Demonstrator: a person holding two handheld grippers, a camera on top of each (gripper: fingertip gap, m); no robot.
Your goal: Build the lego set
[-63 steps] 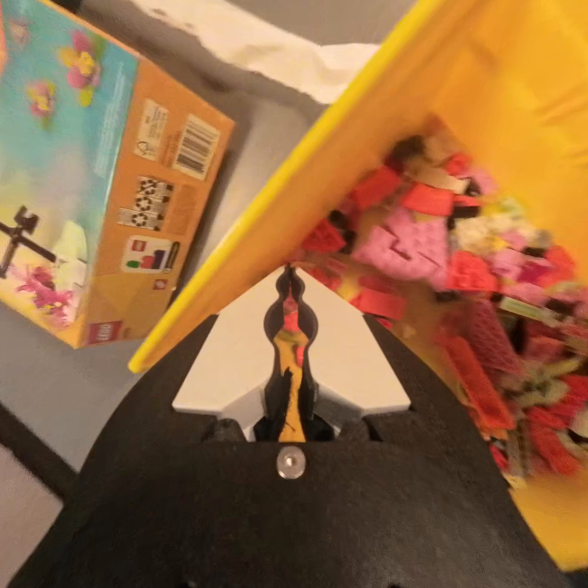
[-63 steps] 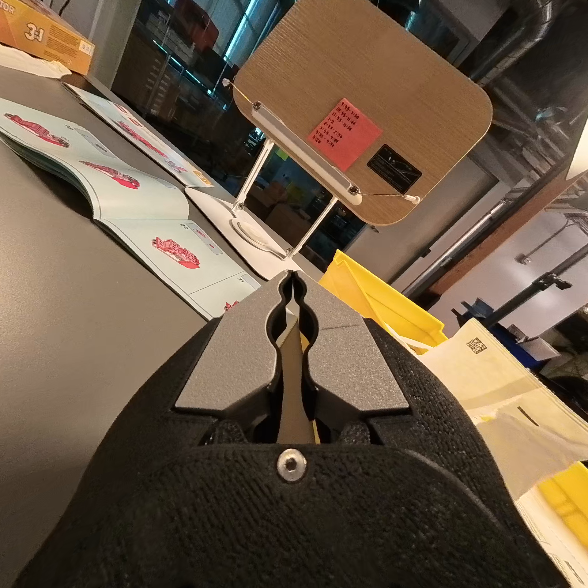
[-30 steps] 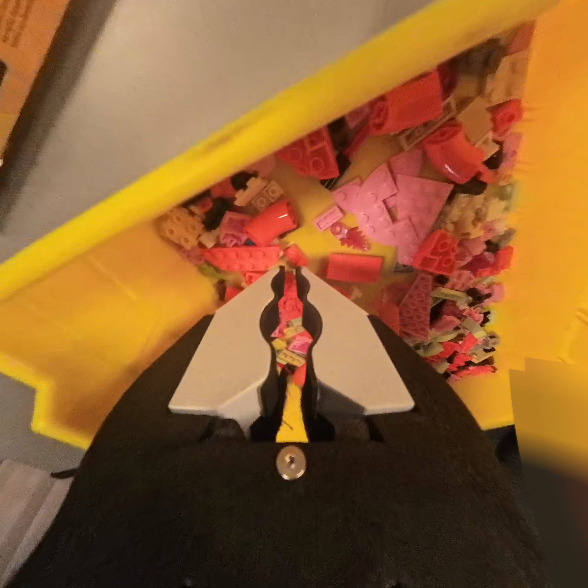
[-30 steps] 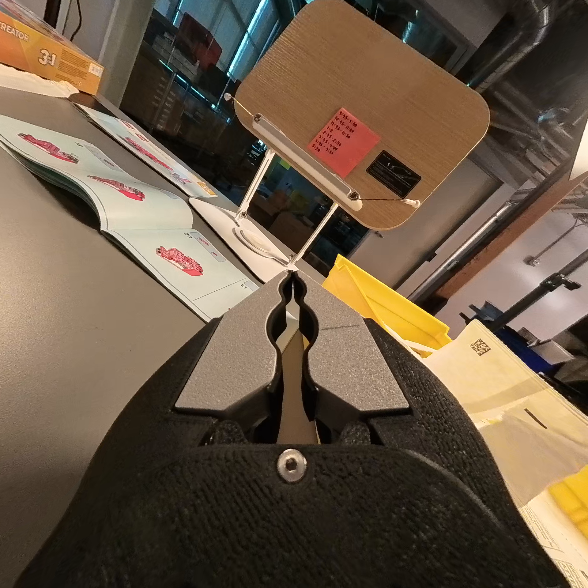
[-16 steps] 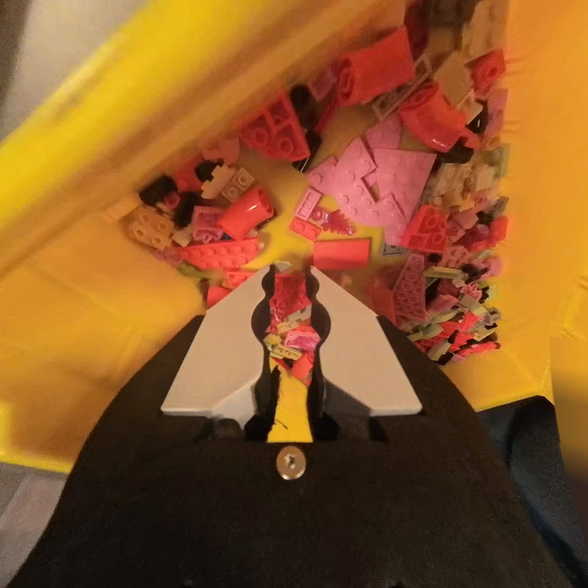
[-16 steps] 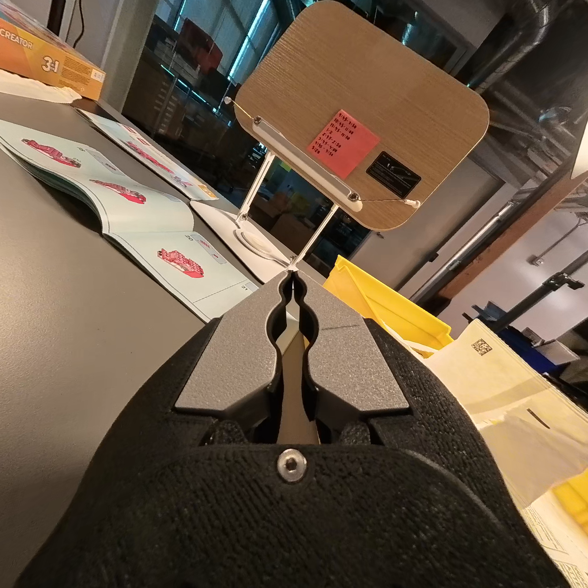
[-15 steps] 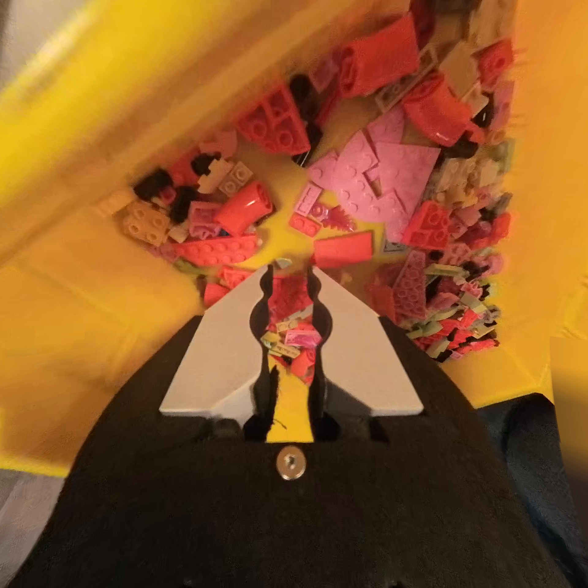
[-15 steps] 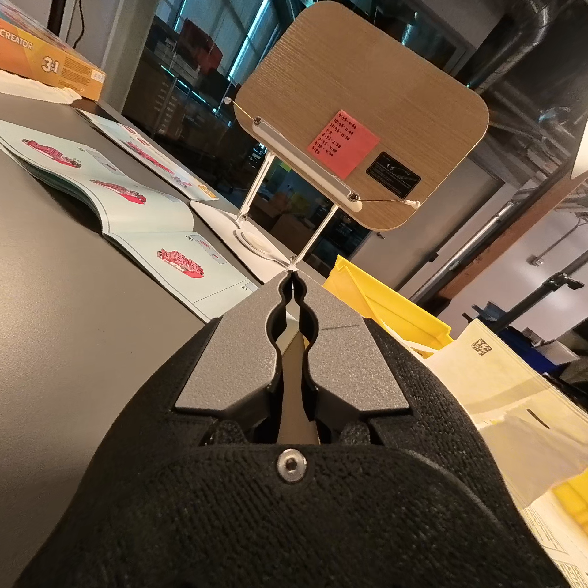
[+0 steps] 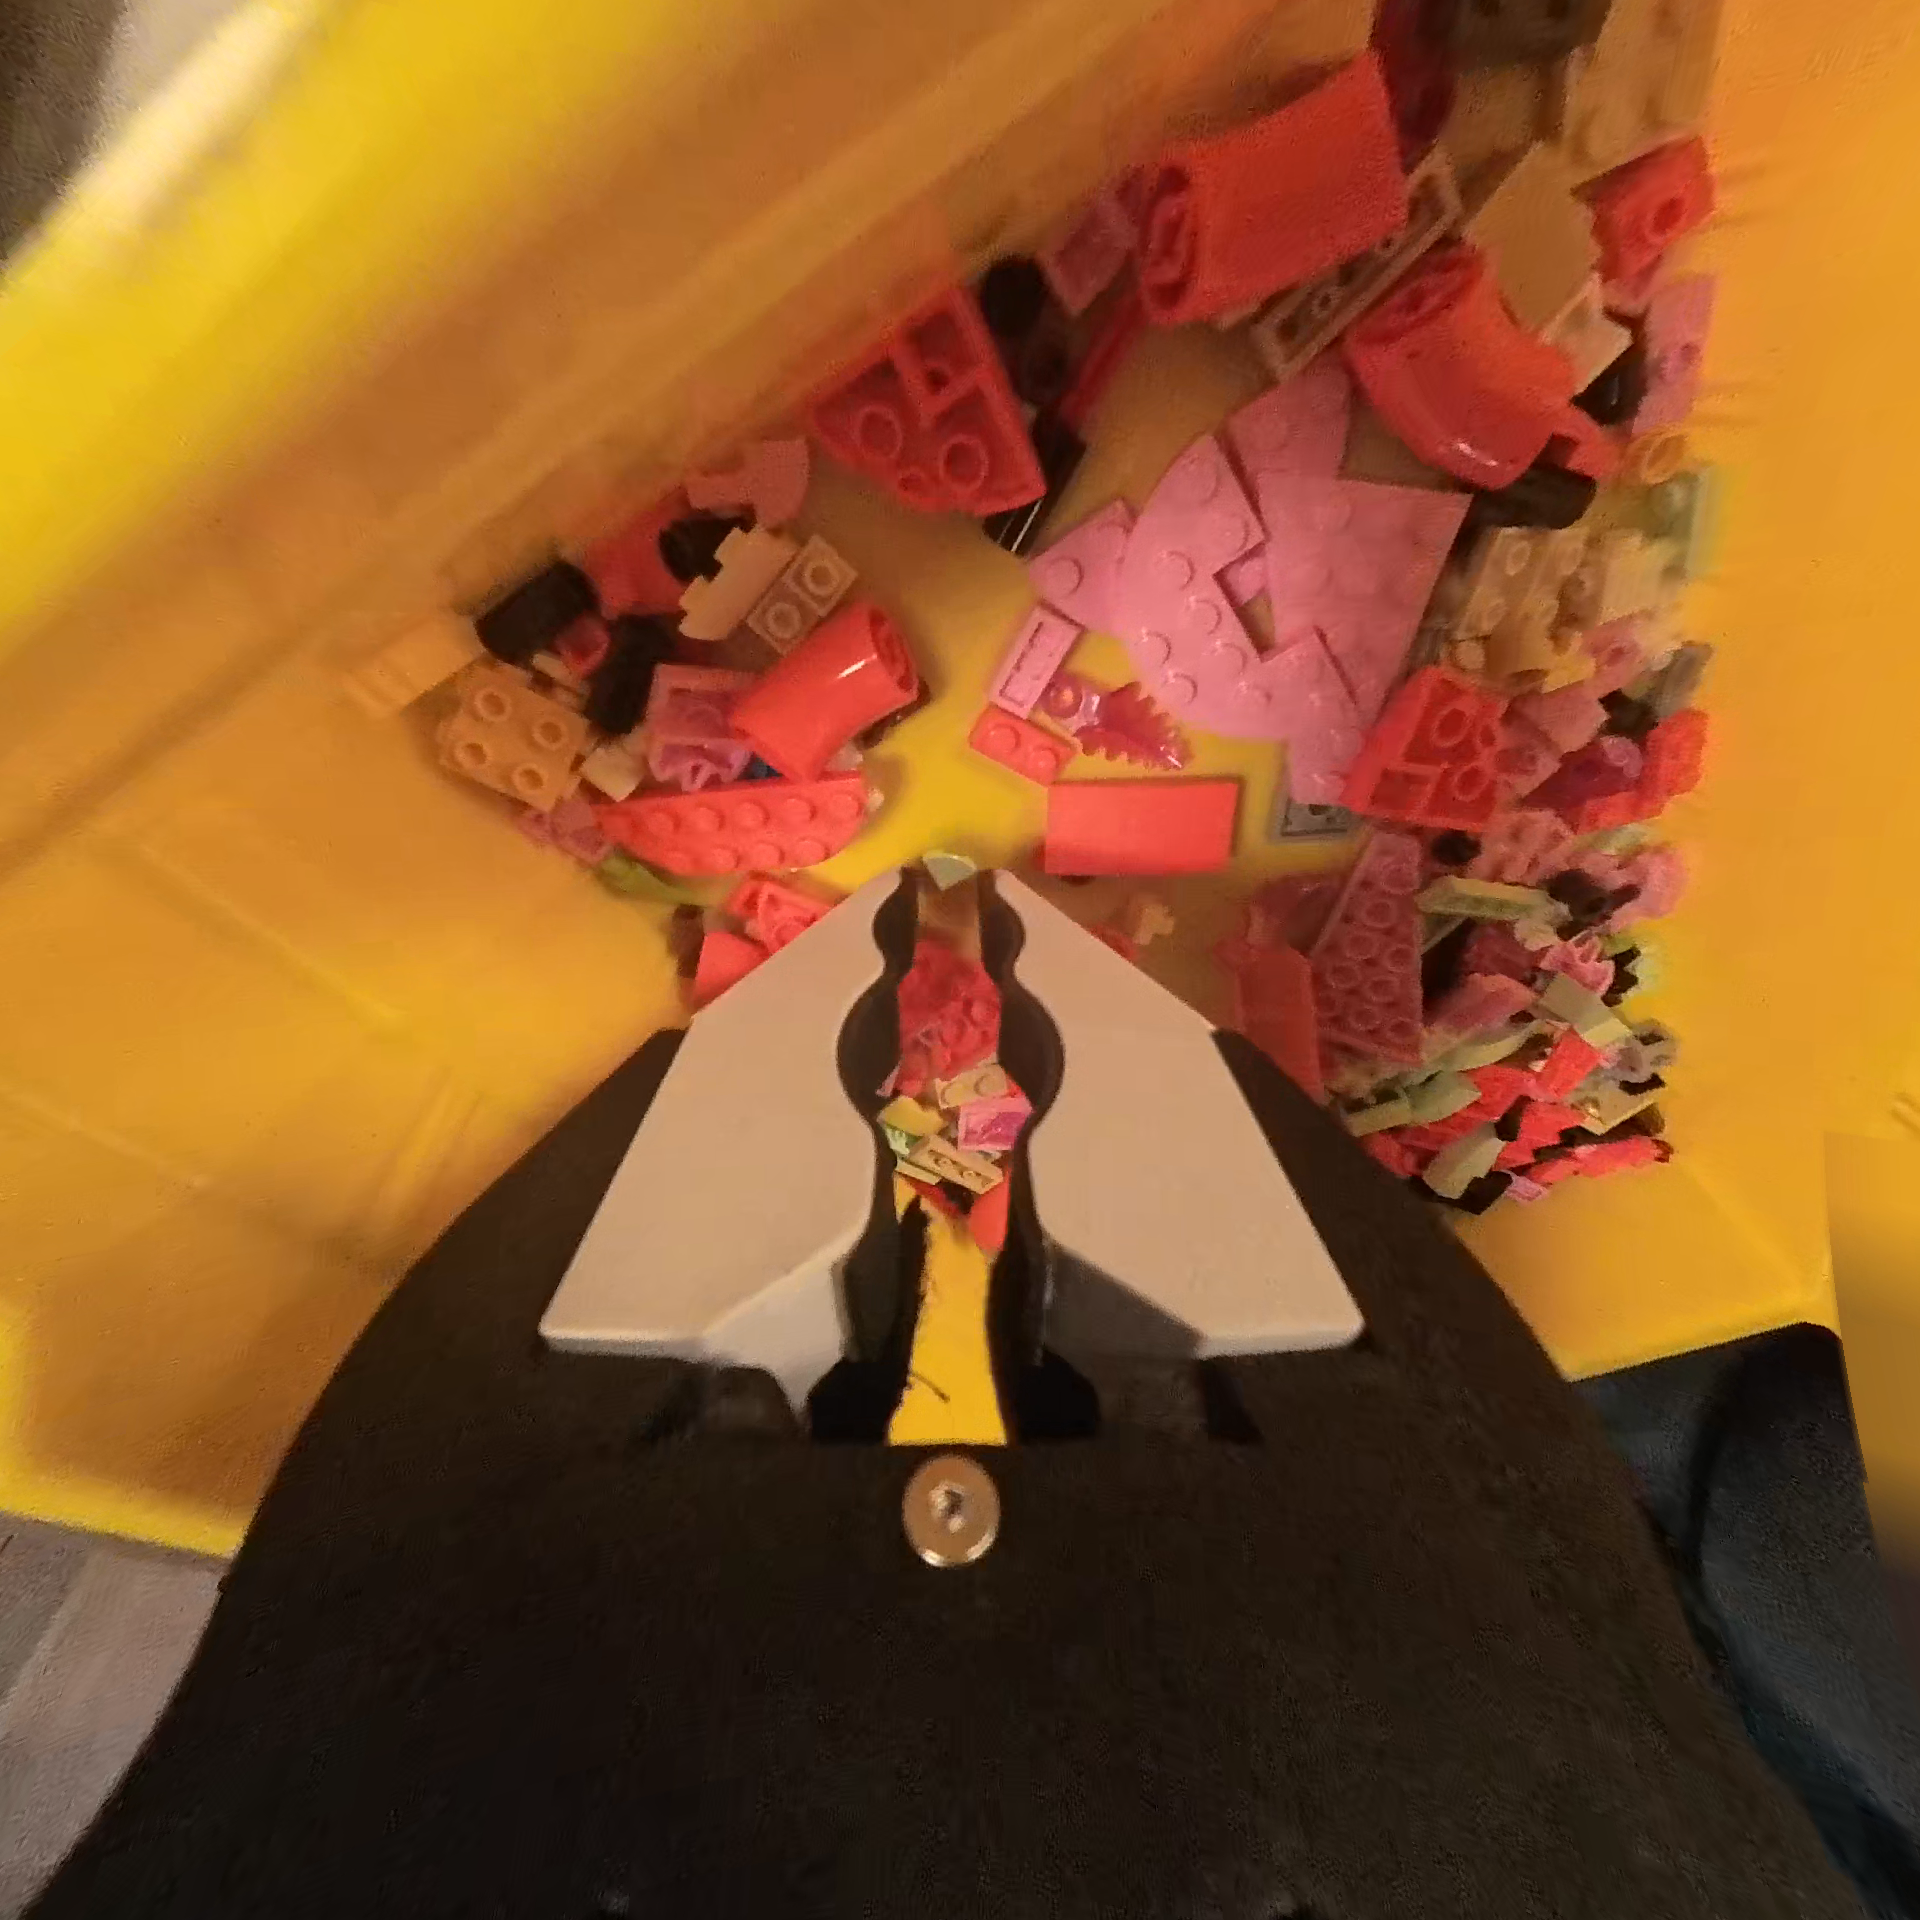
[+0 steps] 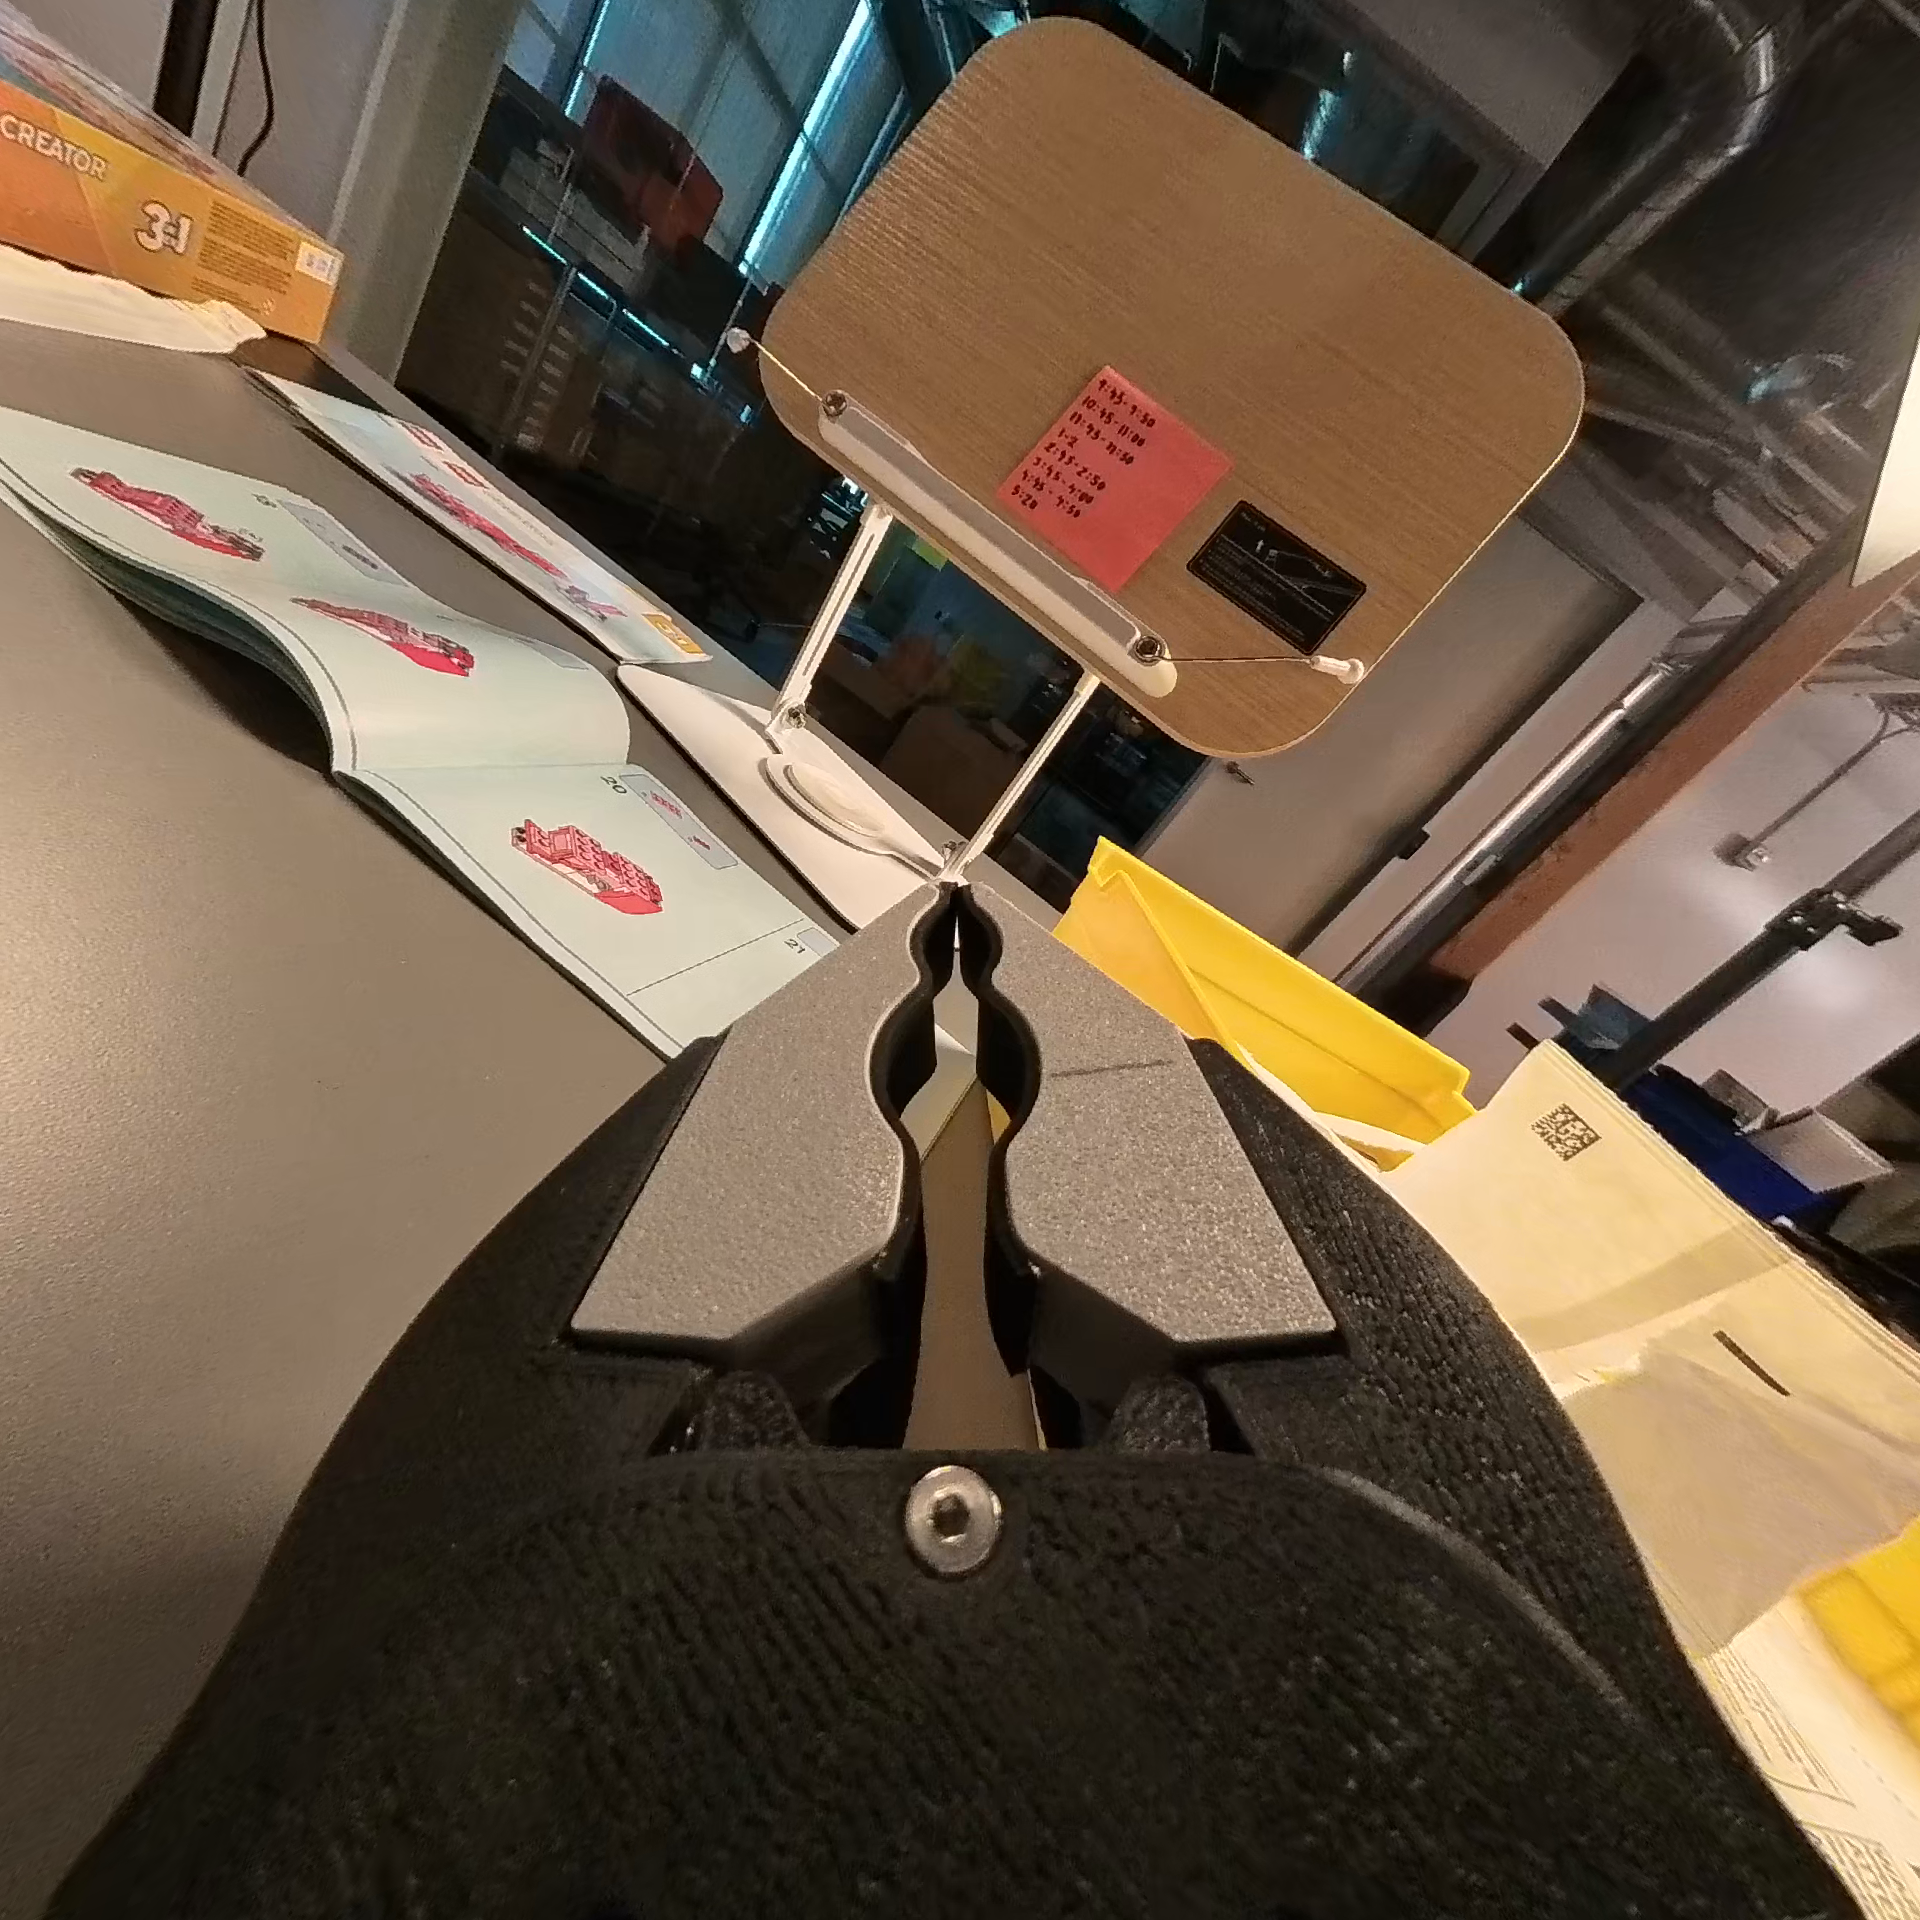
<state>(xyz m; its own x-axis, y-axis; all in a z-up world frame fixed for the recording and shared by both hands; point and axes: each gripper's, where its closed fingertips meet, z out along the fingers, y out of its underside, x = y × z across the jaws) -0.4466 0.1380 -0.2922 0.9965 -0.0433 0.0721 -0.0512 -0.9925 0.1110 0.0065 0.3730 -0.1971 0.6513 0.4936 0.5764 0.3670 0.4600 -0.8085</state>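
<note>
LEFT CLAW: my left gripper [image 9: 948, 883] is almost closed at frame centre, its tips pinching a small pale green piece [image 9: 948, 869].
THINGS: just beyond it lies a red tile [image 9: 1141, 827]; farther up are pink plates [image 9: 1247, 582], all inside the yellow bin [image 9: 260, 935].
RIGHT CLAW: my right gripper [image 10: 954, 906] is pressed together with nothing between, over the grey table [image 10: 208, 1039]; an open booklet [image 10: 499, 748] lies at left and a wooden stand [image 10: 1164, 312] is at upper centre.

left claw [image 9: 948, 883] deeper in bin [image 9: 260, 935] (narrower)

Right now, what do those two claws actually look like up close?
Both share one shape: a rough black body with a silver screw, and two wedge fingers whose wavy inner edges are lined in black. The left claw has pale grey-white fingers; the right claw has dark grey ones.
</note>
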